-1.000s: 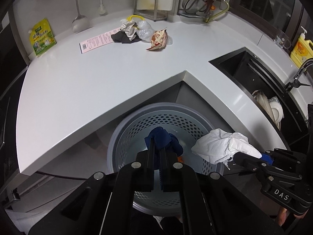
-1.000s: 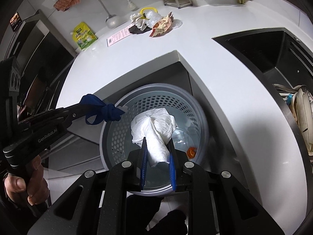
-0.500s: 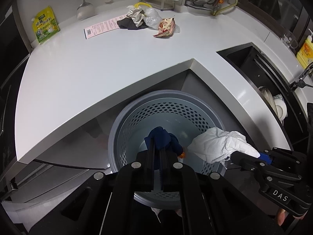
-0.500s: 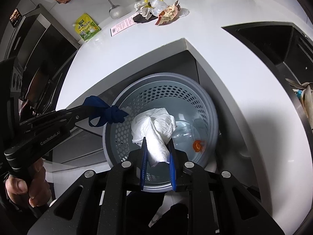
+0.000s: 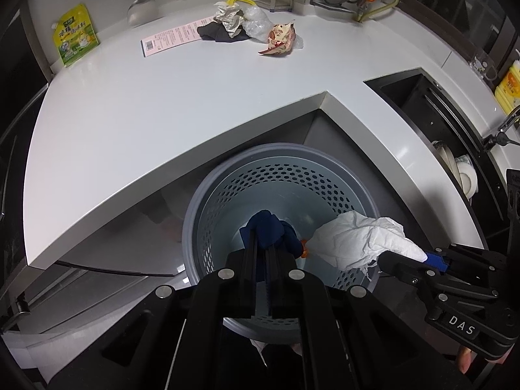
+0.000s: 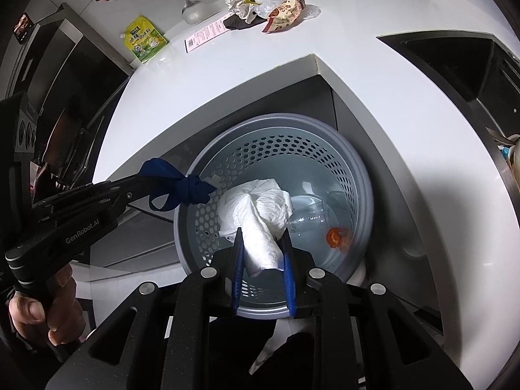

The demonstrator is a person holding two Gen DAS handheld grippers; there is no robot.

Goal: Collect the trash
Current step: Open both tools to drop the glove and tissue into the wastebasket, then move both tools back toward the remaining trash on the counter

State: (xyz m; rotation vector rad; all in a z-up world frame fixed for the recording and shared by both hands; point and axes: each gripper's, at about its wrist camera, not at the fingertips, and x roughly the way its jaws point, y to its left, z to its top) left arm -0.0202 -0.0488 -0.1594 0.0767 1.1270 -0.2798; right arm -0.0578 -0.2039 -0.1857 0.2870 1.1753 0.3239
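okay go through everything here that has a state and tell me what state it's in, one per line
left gripper: shut on the blue cloth, over the bin
right gripper: jaws just opening, white tissue still between them
bin: open-topped, clear bottle lying inside
snack wrapper: crumpled, on the counter

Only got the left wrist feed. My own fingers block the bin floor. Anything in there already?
Observer: Yes. The right wrist view shows a clear plastic bottle lying on the floor of the bin, with what looks like its orange cap.
Operator: How does the blue cloth sit in the left gripper?
Observer: The left gripper pinches a loop of it; the knot of the blue cloth hangs at the bin's rim.
Operator: Tissue on the right?
Observer: The white tissue is pressed between both blue pads of the right gripper, over the bin.
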